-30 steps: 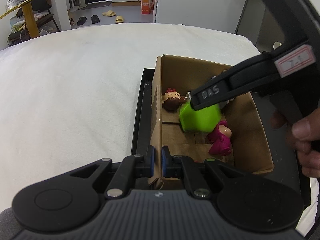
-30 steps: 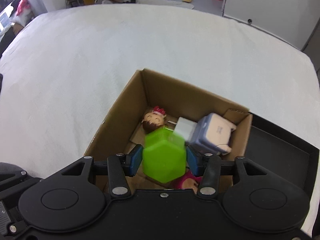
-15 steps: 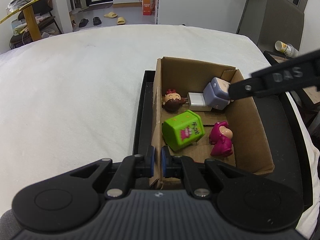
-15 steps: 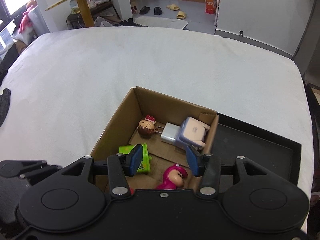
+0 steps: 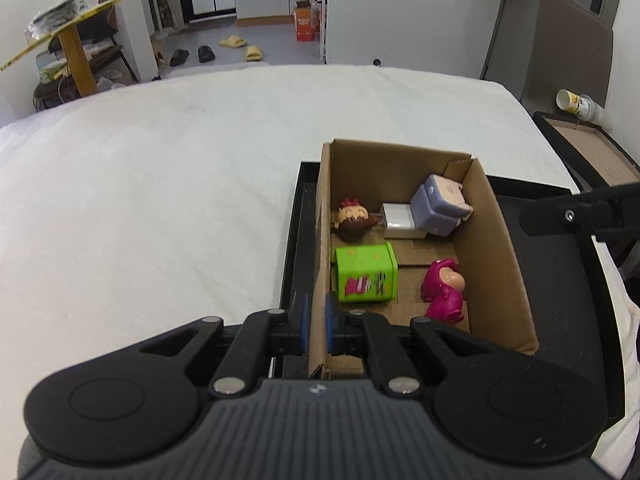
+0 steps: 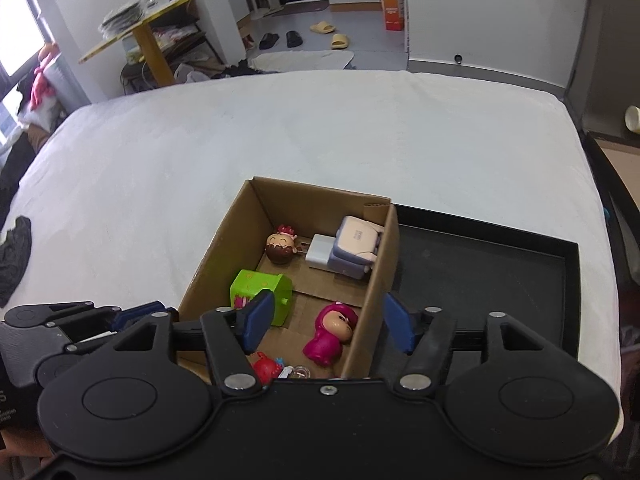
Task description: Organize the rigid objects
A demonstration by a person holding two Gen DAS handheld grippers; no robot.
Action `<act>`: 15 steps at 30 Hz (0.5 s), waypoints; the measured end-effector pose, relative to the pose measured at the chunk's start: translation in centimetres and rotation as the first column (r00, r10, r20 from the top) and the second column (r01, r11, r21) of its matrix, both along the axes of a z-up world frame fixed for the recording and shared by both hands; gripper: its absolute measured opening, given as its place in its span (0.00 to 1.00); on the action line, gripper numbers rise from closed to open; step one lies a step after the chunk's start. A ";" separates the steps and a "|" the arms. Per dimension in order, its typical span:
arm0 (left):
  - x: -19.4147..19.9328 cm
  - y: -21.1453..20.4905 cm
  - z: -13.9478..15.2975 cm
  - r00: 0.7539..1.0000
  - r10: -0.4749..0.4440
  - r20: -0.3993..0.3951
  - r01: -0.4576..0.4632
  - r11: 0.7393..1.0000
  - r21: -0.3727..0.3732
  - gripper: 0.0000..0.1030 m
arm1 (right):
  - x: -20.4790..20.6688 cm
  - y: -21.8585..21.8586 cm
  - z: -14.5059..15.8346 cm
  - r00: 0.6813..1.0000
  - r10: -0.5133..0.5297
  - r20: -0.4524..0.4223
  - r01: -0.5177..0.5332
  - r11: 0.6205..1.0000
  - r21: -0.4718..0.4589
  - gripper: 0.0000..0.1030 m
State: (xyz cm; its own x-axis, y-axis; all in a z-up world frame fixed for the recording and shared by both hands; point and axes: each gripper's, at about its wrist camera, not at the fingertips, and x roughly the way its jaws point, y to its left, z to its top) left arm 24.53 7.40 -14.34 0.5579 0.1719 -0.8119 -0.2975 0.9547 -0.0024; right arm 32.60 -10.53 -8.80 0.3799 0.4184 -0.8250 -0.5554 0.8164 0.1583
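Note:
An open cardboard box (image 5: 492, 236) (image 6: 224, 240) stands in a black tray (image 6: 480, 264) on a white table. In it lie a green block (image 5: 366, 272) (image 6: 256, 286), a pink figure (image 5: 444, 292) (image 6: 332, 334), a brown-haired doll head (image 5: 352, 218) (image 6: 282, 244), a white charger (image 5: 398, 220) and a lavender toy (image 5: 440, 204) (image 6: 354, 246). My left gripper (image 5: 314, 322) is shut on the box's left wall near its front corner. My right gripper (image 6: 326, 322) is open and empty, raised above the box's near end.
A small red toy (image 6: 266, 370) lies at the box's near end. The white table (image 5: 160, 200) spreads left and behind. A dark cloth (image 6: 14, 256) lies at the far left edge. A cup (image 5: 576, 102) stands on a side stand at the right.
My right gripper let go of the green block, which now lies in the box. It opened wider and rose back away from the box. The left gripper kept its hold.

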 end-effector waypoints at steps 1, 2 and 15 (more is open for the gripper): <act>-0.1 -0.1 0.3 1.000 0.001 0.005 -0.001 1.000 0.007 0.07 | -0.1 -0.4 0.2 1.000 -0.007 0.002 0.007 1.000 0.007 0.65; -0.2 -0.2 0.6 1.000 0.002 0.010 -0.002 1.000 0.013 0.07 | -0.2 -0.7 0.3 1.000 -0.013 0.004 0.013 1.000 0.013 0.68; -1.9 -1.3 3.1 1.000 0.015 0.022 -0.015 1.000 -0.006 0.13 | -2.5 -4.7 1.9 0.995 -0.094 0.023 0.092 0.991 0.096 0.83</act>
State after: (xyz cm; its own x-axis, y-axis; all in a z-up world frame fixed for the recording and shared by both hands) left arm 22.65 6.10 -11.26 0.5731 0.1758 -0.8004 -0.3113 0.9502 -0.0142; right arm 30.12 -15.20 -6.89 0.4427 0.4561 -0.7720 -0.4831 0.8467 0.2232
